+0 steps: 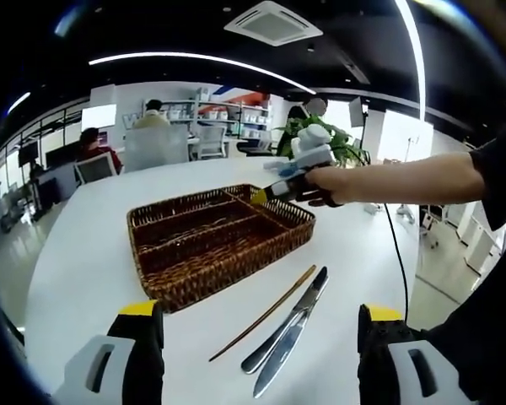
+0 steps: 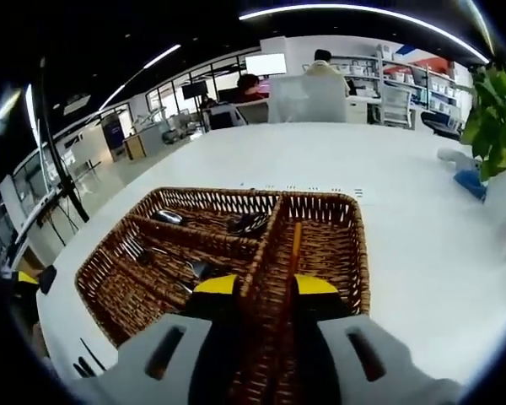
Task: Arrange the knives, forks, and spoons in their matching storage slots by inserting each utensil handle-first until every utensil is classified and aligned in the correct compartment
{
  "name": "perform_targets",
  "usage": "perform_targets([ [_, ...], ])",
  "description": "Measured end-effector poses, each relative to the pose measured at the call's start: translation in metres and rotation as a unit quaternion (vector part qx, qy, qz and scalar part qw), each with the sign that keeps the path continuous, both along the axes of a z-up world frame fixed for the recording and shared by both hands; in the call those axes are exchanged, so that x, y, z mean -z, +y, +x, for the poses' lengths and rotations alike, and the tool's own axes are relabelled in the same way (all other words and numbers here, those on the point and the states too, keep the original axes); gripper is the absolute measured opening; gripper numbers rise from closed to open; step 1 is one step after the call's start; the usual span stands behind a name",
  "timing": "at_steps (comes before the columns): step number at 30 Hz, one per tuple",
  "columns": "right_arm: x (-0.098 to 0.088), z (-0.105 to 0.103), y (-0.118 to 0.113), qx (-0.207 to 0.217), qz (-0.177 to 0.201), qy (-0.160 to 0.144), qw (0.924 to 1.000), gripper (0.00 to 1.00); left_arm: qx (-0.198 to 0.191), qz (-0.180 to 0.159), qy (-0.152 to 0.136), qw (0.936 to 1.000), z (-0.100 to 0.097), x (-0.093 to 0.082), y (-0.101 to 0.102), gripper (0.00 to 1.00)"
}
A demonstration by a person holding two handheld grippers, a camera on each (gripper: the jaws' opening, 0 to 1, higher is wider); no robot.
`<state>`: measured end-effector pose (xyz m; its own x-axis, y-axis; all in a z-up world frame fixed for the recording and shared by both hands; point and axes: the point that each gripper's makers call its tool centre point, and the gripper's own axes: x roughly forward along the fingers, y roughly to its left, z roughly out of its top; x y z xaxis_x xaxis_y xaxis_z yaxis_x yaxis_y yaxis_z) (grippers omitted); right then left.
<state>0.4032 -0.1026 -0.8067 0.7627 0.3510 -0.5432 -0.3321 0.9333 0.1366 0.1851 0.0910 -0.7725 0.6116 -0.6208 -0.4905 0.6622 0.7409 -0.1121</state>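
A brown wicker basket (image 1: 198, 274) with several long compartments stands mid-table. In front of it lie two steel knives (image 1: 288, 337) side by side and a thin wooden chopstick (image 1: 266, 312). My left gripper (image 1: 259, 316) hangs wide open just short of them, holding nothing. A person's hand holds my right gripper (image 1: 274, 190) over the basket's far right corner. In the right gripper view its jaws (image 2: 266, 287) stand a little apart above a basket divider (image 2: 266, 245). A wooden stick (image 2: 295, 240) lies in the right compartment. Dark metal utensils (image 2: 164, 217) rest in the left ones.
The white table (image 2: 405, 169) runs far beyond the basket. A potted plant (image 1: 325, 139) and a blue object (image 2: 471, 181) sit at its far side. A black cable (image 1: 400, 253) trails off the right edge. People sit at desks (image 1: 93, 156) behind.
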Motion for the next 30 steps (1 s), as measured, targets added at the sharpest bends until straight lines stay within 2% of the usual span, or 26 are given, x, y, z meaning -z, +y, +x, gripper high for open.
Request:
perform_targets([
  [8, -0.016, -0.026, 0.008, -0.043, -0.011, -0.030, 0.9986, 0.42, 0.005, -0.007, -0.001, 1.0000, 0.004, -0.001, -0.004, 1.00],
  [19, -0.039, -0.079, 0.023, -0.096, 0.000, -0.078, 0.9923, 0.78, 0.009, -0.013, -0.007, 0.9999, 0.009, -0.005, -0.002, 1.00],
  [25, -0.040, -0.113, 0.028, -0.126, -0.021, -0.091, 0.9876, 0.87, 0.007, -0.017, -0.009, 0.9998, 0.012, -0.007, 0.004, 1.00],
  [30, -0.045, -0.132, 0.025, -0.126, -0.009, -0.091, 0.9878, 0.91, 0.009, -0.021, -0.011, 0.9997, 0.013, -0.008, 0.007, 1.00],
])
